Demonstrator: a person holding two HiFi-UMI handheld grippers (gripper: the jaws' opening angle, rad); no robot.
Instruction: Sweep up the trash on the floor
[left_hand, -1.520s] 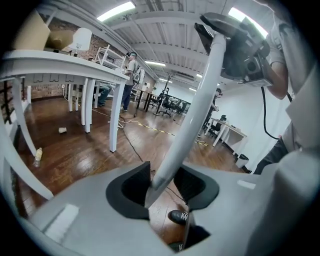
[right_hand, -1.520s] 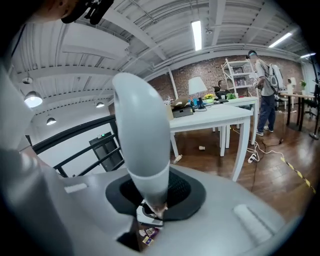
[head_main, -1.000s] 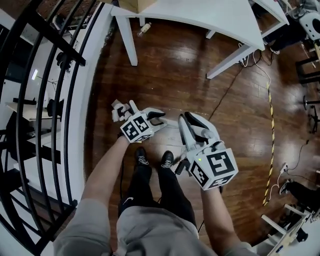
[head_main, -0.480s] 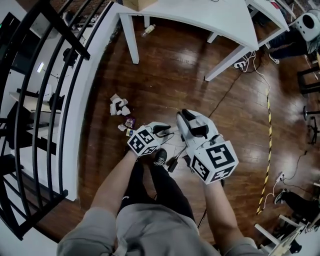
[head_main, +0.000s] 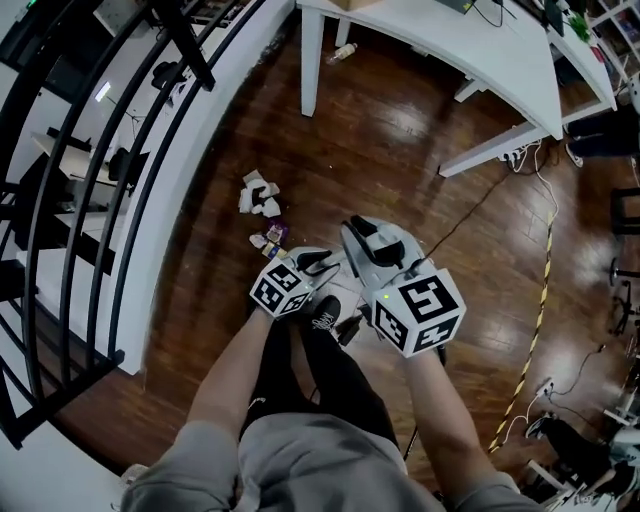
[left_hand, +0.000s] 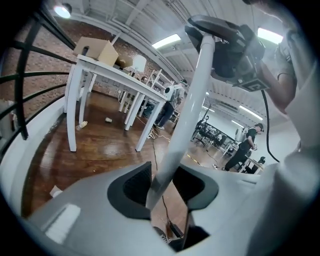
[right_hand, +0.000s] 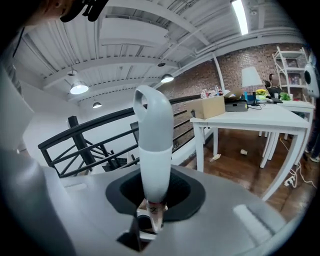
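Observation:
Crumpled white paper trash (head_main: 260, 193) and small wrappers (head_main: 270, 238) lie on the dark wood floor by the white ledge. Just behind them, over my shoes, my left gripper (head_main: 320, 262) is shut on a thin white pole (left_hand: 185, 115). The pole passes between its pads (left_hand: 162, 187) and rises to the upper right. To the right of the left gripper, my right gripper (head_main: 362, 232) is shut on a thicker white handle (right_hand: 154, 145) with a rounded looped end, which stands up out of the jaws (right_hand: 155, 200). The tools' lower ends are hidden.
A white table (head_main: 450, 40) stands ahead with a bottle (head_main: 343, 50) under it. A black railing (head_main: 120, 150) and white ledge (head_main: 190, 200) bound the left. A cable and a yellow-black strip (head_main: 540, 300) run along the right. People (left_hand: 245, 147) stand far off.
Both grippers have drawn back from the trash towards my feet, and the left one has rolled. The trash, earlier right at the left gripper, now lies ahead of it.

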